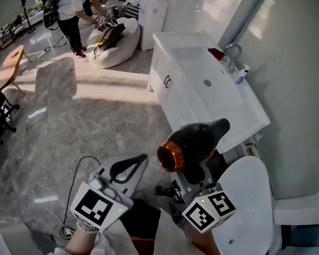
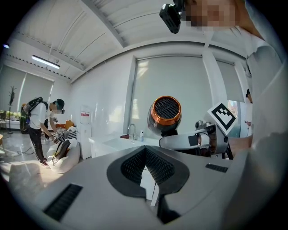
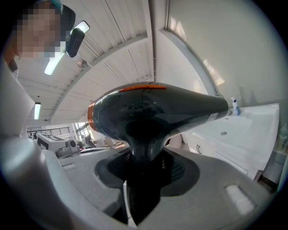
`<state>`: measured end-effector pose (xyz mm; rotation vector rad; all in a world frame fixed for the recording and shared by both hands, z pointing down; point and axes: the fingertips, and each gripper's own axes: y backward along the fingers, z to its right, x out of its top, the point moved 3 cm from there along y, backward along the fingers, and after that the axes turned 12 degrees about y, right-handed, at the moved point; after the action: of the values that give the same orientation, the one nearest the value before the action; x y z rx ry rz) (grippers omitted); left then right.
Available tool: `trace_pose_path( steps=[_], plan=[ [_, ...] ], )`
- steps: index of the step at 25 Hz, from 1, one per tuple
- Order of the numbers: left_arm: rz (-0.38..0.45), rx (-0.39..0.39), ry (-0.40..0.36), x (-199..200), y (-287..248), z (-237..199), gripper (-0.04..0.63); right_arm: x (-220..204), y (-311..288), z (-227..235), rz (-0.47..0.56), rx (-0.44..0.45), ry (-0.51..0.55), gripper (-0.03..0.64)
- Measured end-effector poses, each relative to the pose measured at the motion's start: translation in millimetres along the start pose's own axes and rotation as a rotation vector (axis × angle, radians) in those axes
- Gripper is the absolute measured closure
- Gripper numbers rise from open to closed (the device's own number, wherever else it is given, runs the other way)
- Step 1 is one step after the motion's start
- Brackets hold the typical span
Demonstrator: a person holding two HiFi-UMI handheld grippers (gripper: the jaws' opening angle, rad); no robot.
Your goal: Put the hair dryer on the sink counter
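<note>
My right claw (image 1: pixel 193 177) is clamped on the handle of the glossy black hair dryer with a copper ring (image 1: pixel 194 143), held up near the white sink counter (image 1: pixel 249 120). My left claw (image 1: pixel 131 168) is closed and empty. I'd aim for flat countertop beside the basin and lower the dryer before releasing.

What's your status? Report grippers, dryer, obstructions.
Right gripper shut on hair dryer handle. Left gripper shut, empty. Dryer in air, short of sink counter. Faucet and bottle at its back.

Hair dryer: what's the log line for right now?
hair dryer: in air, short of sink counter | right gripper: shut on it | left gripper: shut, empty
</note>
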<state>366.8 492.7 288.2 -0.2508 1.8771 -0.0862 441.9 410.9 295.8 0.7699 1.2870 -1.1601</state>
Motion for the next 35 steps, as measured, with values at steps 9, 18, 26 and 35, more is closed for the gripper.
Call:
trace_pose_path(
  steps=[9, 18, 26, 35],
  plan=[
    [0.012, 0.038, 0.003, -7.4, 1.8, 6.7, 0.594, -3.7, 5.3, 5.6, 0.002, 0.023, 0.040, 0.451],
    [0.018, 0.051, -0.010, 0.0, -11.6, -17.5, 0.594, -4.6, -18.0, 18.4, 0.000, 0.020, 0.008, 0.451],
    [0.015, 0.035, -0.012, 18.1, -33.9, -56.6, 0.594, 9.7, -66.8, 28.2, -0.002, 0.018, 0.015, 0.451],
    [0.017, 0.025, -0.004, 47.6, -51.2, -117.4, 0.594, 25.7, -131.3, 33.0, -0.021, 0.004, 0.008, 0.451]
  ],
)
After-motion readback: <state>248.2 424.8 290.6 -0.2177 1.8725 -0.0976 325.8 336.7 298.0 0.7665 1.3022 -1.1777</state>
